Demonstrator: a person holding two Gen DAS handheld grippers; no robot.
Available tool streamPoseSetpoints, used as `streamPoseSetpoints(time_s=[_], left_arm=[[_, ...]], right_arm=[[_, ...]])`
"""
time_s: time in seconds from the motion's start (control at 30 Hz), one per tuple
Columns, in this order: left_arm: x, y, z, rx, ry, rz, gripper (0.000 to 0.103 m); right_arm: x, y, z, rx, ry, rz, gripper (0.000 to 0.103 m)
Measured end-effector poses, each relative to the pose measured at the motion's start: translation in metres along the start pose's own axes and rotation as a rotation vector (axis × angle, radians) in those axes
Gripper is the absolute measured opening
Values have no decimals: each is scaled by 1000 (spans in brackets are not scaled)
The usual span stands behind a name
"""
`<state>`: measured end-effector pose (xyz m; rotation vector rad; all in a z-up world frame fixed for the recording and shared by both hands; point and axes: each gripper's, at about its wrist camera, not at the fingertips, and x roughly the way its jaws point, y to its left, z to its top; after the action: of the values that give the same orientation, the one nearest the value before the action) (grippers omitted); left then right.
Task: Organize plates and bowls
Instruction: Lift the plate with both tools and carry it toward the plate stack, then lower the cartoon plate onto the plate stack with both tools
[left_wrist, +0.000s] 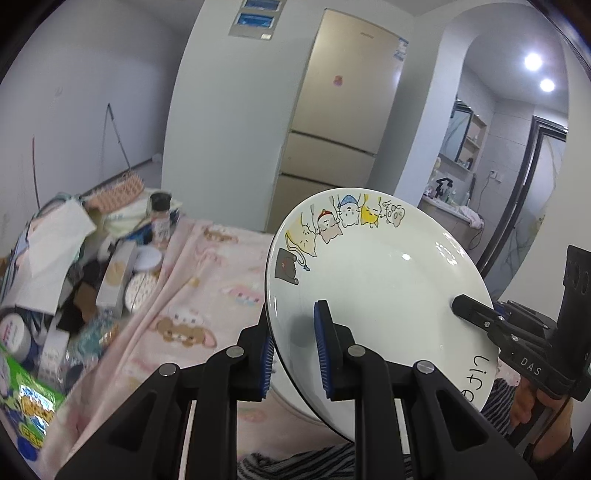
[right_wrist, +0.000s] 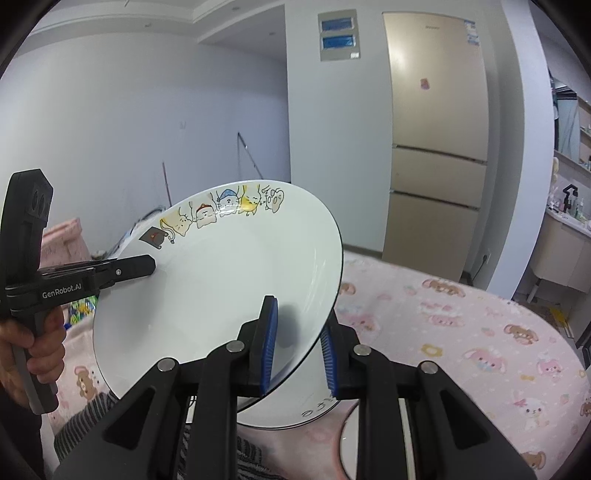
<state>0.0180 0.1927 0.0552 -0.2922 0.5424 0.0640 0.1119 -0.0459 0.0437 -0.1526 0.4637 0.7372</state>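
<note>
A wide white glazed ceramic plate (left_wrist: 373, 280) with a shallow well and a thin dark edge line is held in the air, tilted steeply toward its far rim, above a table draped in a pink cartoon-print cloth (right_wrist: 461, 325). It hangs between 2 black handheld claws with blue ribbed pads. The left gripper (left_wrist: 295, 354) is clenched on the plate's near-left rim, 1 pad on the face and 1 behind. The right gripper (right_wrist: 299, 343) is clenched the same way on the near-right rim. A person's hand (right_wrist: 33, 343) wraps the left tool's handle.

The plate looks stiff, fairly heavy for such thin pinch points, and breakable. Its glaze shines under the ceiling lights, so it is likely slippery; the ribbed pads should bite well in from the edge, on opposite sides of the rim, which is roughly how it is taken now. Tilted like this it could slide out if either grip eased.

Along the plate's far rim runs a row of small cartoon animals in yellow, pink, blue and grey, with a dark bear at the left end. Handwritten black lettering curves along the near rim. Just below the plate, partly hidden, the edge of another white dish (right_wrist: 295, 417) with similar lettering rests on the cloth. Left of the plate lies a heap of boxes, jars and packets (left_wrist: 92, 266), and beyond it stands a tall beige fridge (left_wrist: 343, 110)
</note>
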Motion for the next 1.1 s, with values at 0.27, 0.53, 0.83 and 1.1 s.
streamPoseSetpoints(time_s=[0.27,0.53,0.83,1.1], left_arm=[[20,24,-17,-22,49,35,21],[40,35,-29,-44,89,29,21],[55,40,-38,-45,114,35,21],[63,43,-42,-59,133,43,20]], right_arm=[[32,4,-17,14,93,36,22],[53,3,-28,42,159,26,22],[68,-1,-39,76,204,26,22],[77,-1,-45,90,235,32,22]])
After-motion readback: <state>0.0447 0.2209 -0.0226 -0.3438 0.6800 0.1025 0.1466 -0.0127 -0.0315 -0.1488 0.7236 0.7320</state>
